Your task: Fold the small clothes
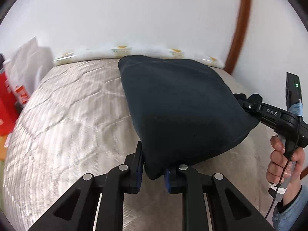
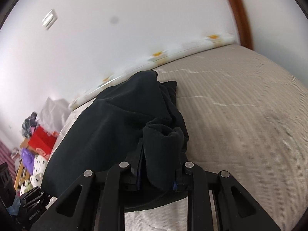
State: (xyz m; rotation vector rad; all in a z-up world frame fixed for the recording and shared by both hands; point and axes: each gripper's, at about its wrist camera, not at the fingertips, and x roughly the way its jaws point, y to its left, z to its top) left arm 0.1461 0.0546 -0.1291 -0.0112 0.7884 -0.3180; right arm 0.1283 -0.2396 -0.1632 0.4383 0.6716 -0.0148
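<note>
On the left, our left gripper had its jaws pinched on the near corner of the dark navy fleece garment. The cloth hung stretched above the beige quilted bedspread, probably so we could carry one edge over for a fold. On the right, our right gripper clamped a bunched corner.

beige quilted bed, dark garment (partly lifted)
</note>
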